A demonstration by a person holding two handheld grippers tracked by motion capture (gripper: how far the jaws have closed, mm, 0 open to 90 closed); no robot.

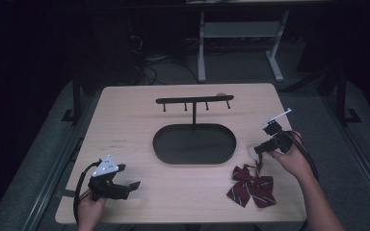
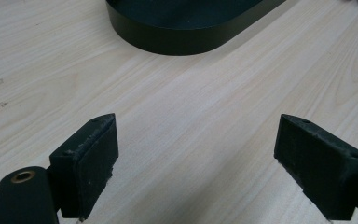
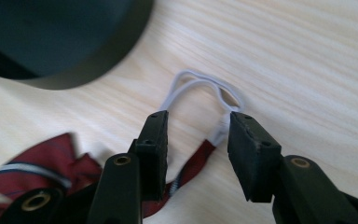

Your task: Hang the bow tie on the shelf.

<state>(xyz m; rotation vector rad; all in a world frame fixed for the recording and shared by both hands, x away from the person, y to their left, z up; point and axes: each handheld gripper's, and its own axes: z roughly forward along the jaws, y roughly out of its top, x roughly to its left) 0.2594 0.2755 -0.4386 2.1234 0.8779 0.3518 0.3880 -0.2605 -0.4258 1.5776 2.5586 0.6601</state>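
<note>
A dark red striped bow tie [image 1: 250, 185] lies on the wooden table [image 1: 125, 120] near its front right; its white elastic loop [image 1: 253, 148] stretches away from it toward the tray. My right gripper [image 1: 265, 147] is low over that loop. In the right gripper view the jaws straddle the elastic loop [image 3: 200, 84] with a gap between them, and the right gripper [image 3: 198, 126] is open, pads not pressing. The bow tie [image 3: 42, 168] shows at the lower left there. My left gripper [image 1: 129, 176] rests at the front left, open; in its own view the left gripper [image 2: 198, 135] has bare wood between its jaws.
A black oval tray [image 1: 164, 154] sits mid-table, with a black hook rack [image 1: 194, 101] standing at its far edge. The tray wall [image 2: 186, 42] lies ahead of the left gripper, and the tray wall [image 3: 98, 60] is just beyond the right one. Table edges are close to both hands.
</note>
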